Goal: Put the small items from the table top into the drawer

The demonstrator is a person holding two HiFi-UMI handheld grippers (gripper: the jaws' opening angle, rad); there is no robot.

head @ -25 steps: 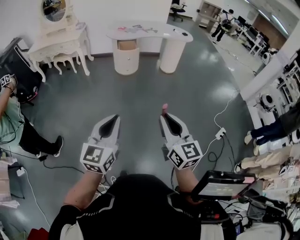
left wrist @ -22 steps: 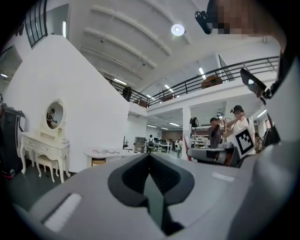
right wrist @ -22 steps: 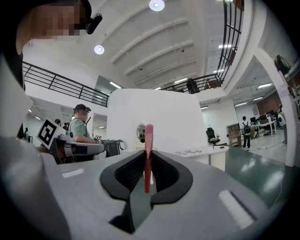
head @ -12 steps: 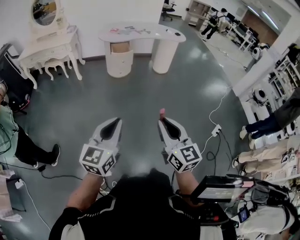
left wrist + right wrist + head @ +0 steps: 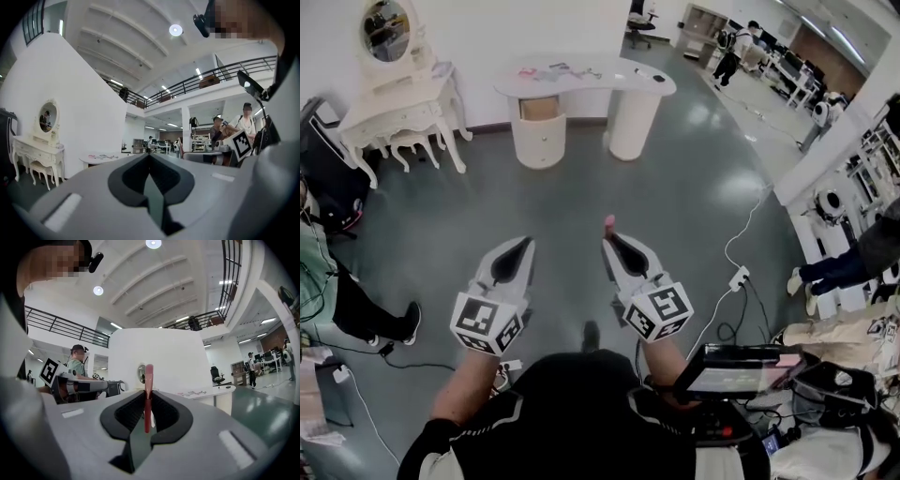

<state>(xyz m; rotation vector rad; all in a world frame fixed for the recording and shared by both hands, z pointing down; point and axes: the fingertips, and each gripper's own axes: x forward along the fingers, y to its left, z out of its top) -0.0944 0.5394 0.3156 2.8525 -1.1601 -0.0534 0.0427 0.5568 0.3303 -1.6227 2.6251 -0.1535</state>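
Our right gripper pinches a thin pink stick between its pads. The stick stands upright and pokes out past the tips, and held that way it sits square in the grip and is unlikely to swing or slip. Our left gripper is pressed together on nothing, its own view showing only the two pads meeting (a spare hand, we judge, free for the drawer front if it needs a pull or push).

Both grippers point level, side by side, toward the white counter, which stands well apart from us across grey floor. More small items lie scattered on its top, too small to name from here. In the counter's left round pedestal the drawer shows a brown opening, so we take it to be open and ready.

We judge this the carrying step: one item is in hand and not yet in the drawer, while the others wait on the counter. Next we need to close the gap and bring the stick over the opening before letting the pads part.
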